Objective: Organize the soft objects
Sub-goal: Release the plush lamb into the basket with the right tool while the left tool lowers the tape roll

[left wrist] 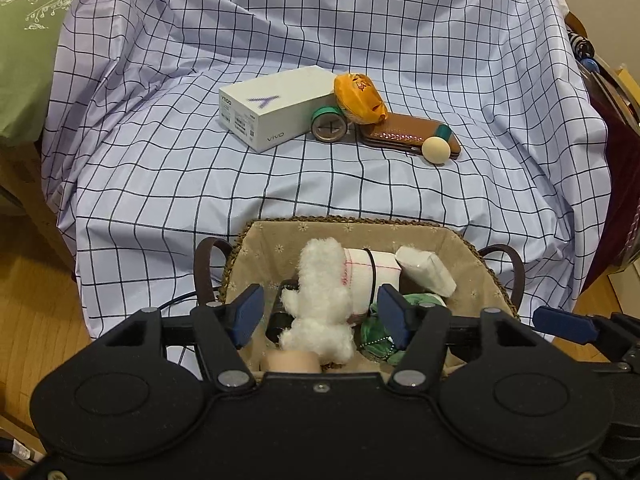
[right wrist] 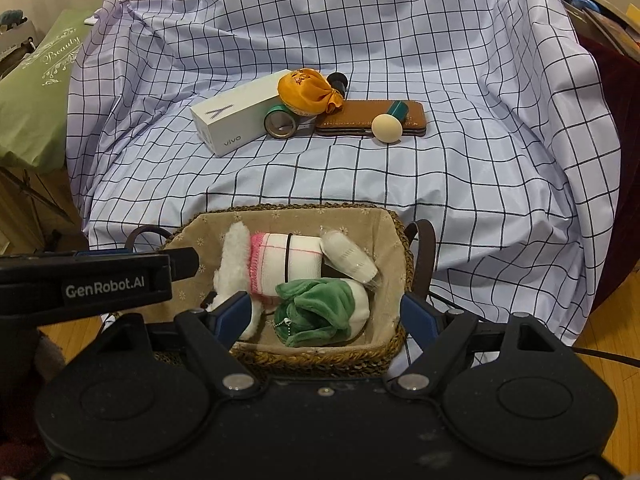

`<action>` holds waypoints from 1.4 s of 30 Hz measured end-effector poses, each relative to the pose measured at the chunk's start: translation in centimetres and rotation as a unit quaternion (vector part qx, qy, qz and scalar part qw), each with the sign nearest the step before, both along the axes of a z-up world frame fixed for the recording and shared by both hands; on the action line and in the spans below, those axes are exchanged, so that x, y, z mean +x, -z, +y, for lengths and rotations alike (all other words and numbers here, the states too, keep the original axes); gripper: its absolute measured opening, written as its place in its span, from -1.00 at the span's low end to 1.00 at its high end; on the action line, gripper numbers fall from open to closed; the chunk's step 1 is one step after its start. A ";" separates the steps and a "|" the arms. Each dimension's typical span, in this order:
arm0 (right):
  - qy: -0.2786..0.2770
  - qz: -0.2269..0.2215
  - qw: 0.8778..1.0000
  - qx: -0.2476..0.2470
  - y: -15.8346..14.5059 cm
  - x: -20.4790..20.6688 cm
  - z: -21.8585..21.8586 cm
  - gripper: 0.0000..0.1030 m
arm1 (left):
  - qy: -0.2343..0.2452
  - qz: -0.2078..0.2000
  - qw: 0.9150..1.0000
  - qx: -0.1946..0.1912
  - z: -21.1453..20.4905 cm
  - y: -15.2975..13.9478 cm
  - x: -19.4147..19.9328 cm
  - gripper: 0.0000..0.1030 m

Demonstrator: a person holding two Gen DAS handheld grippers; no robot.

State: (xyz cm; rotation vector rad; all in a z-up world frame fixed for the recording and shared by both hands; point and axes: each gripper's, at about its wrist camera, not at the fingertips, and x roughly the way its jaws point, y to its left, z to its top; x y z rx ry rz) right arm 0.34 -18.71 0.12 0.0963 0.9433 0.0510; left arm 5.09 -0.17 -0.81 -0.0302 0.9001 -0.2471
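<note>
The left gripper (left wrist: 320, 312) fingers stood apart around the fluffy white plush toy (left wrist: 320, 300), seemingly released; light, squashy, best pinched mid-body.

One basket (right wrist: 394, 240), holding:
- one white plush toy (left wrist: 320, 312)
- one rolled white cloth (right wrist: 298, 258) with pink edging
- one white packet (right wrist: 348, 258)
- one green-and-white plush (right wrist: 324, 308)

On one checked sheet (left wrist: 360, 184):
- one white box (left wrist: 276, 108)
- two green tape rolls: one (left wrist: 329, 124) beside the box, one (left wrist: 444, 133) on the case
- one orange pouch (left wrist: 358, 98)
- one brown case (left wrist: 400, 132)
- one cream ball (left wrist: 436, 151)
- one small dark item (right wrist: 338, 81), unidentifiable, behind the pouch

One green cushion (left wrist: 28, 40) to the left.
</note>
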 end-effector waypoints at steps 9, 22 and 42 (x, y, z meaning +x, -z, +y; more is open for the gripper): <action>0.003 0.002 1.000 0.001 0.1 0.1 -0.1 0.58 | -0.007 0.002 1.000 0.010 0.1 0.3 -0.1 0.17; 0.003 0.006 1.000 0.002 0.5 0.3 -0.3 0.59 | -0.010 0.005 1.000 0.019 0.2 0.5 0.2 0.26; 0.010 0.031 0.999 0.015 1.1 3.5 -1.7 0.61 | -0.007 0.016 0.998 0.052 -0.6 0.7 3.1 0.35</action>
